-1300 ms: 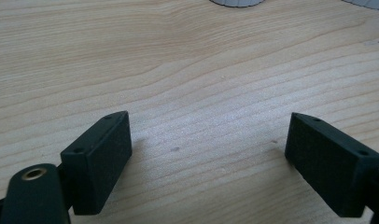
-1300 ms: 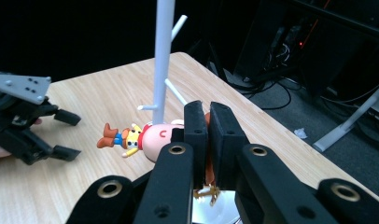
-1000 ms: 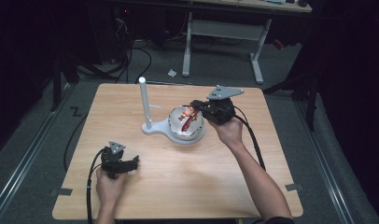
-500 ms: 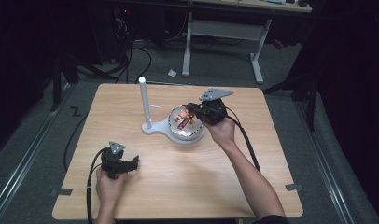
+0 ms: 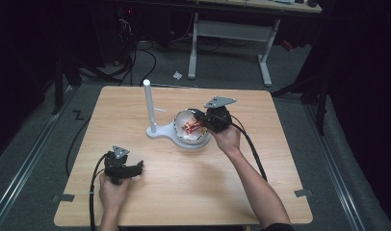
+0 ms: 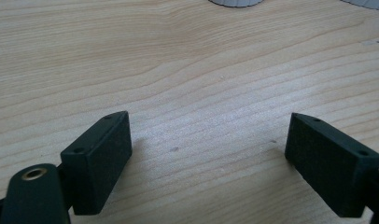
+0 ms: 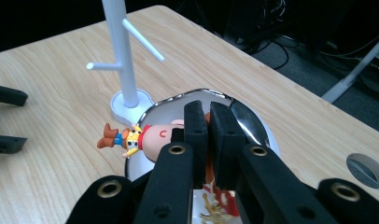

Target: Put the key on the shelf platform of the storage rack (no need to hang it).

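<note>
We note right claw (image 7: 208, 116) clamped on cowboy figure (image 7: 145, 136) over shiny bowl (image 5: 181, 121) beside white stand (image 5: 149, 107). Left claw (image 6: 211, 154) spread wide, low over bare counter (image 5: 184, 192).

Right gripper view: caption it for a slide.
Right gripper, jaws nearly closed, above a shiny bowl holding a cowboy figurine, beside a white stand.
</note>
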### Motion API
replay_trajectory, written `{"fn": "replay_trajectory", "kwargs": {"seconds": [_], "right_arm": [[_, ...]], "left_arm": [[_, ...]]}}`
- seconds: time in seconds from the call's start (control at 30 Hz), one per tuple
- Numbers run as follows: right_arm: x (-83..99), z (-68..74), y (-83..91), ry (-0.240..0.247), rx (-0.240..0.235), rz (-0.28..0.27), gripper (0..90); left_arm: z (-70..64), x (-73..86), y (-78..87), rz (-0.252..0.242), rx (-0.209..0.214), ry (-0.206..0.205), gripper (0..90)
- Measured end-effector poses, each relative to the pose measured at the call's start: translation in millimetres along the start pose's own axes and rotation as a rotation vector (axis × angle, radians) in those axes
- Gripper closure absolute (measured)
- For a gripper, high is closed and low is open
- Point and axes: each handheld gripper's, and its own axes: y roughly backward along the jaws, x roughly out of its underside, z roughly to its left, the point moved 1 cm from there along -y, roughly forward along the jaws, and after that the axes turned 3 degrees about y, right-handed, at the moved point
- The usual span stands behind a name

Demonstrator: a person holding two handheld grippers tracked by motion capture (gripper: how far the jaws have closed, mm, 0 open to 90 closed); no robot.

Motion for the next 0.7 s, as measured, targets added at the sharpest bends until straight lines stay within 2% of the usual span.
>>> {"fn": "replay_trajectory", "kwargs": {"seconds": [0.2,0.7], "right_arm": [[5.6,-2.3,-4.2,-0.016,0.003,0.007,86.5],[22.1,-4.6,-25.8,-0.028,0.020,0.085,86.4]], "left_arm": [[0.0,0.0,0.0,0.000,0.000,0.000,15.1],[0.0,0.0,0.0,0.000,0.000,0.000,15.0]]}}
